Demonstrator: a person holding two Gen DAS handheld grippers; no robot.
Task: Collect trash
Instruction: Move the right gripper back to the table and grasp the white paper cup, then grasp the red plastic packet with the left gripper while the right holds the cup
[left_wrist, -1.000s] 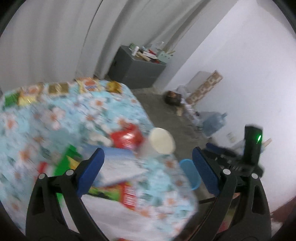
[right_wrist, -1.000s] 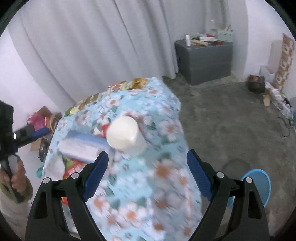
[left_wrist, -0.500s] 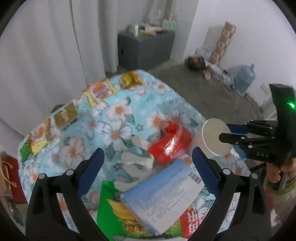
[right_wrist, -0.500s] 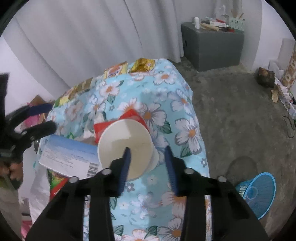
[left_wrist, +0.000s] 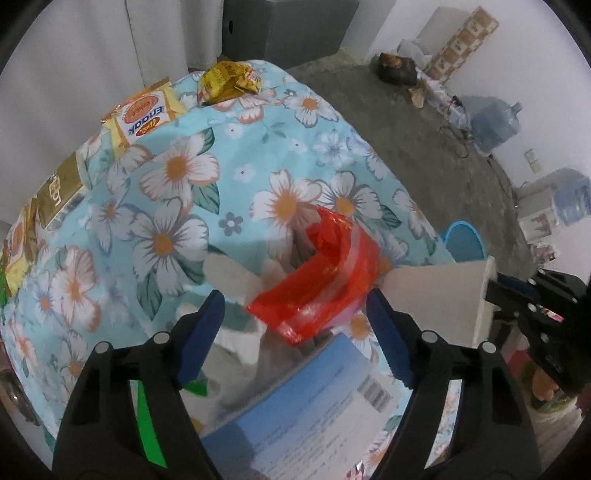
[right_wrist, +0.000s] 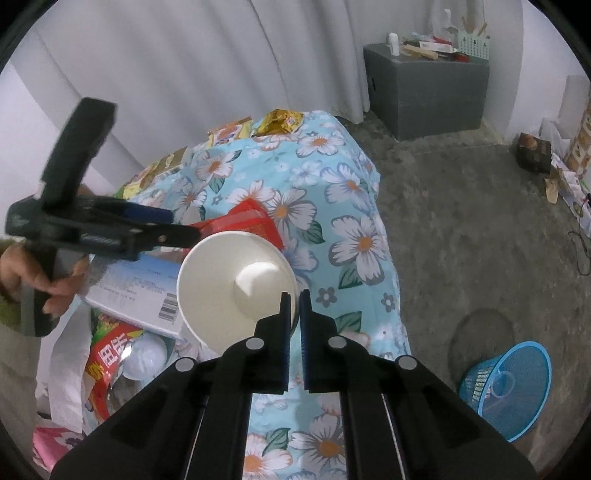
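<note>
In the left wrist view, our left tool (left_wrist: 293, 317) is wide open, with nothing between its blue fingers. The red wrapper (left_wrist: 325, 284) sits right in the gap in front of it, on the flowery worktop (left_wrist: 177, 177). We think the tool is open this wide so it can close around that crinkly wrapper next. Just under the tool lies a blue and white paper slip (left_wrist: 306, 417), with a bit of green packet (left_wrist: 151, 432) to the left of it. Far ahead, at the back edge of the worktop, lie some yellow snack packets (left_wrist: 147, 110). Off to the right our right tool (left_wrist: 496, 291) holds the white paper cup (left_wrist: 436, 295) on its side.

In the right wrist view, our right tool (right_wrist: 293, 310) is closed on the paper cup (right_wrist: 236, 286), pinching its thin rim between the two fingers. The cup is up off the worktop (right_wrist: 354, 236) and its open mouth faces us. Holding the rim is a good way to carry a light, empty cup. Down on the floor to the right of the tool is a blue basket (right_wrist: 517, 387). We guess the cup should go in there. To the left, our left tool (right_wrist: 173, 227) reaches over the red wrapper (right_wrist: 251, 221), with the paper slip (right_wrist: 136, 291) below it.
</note>
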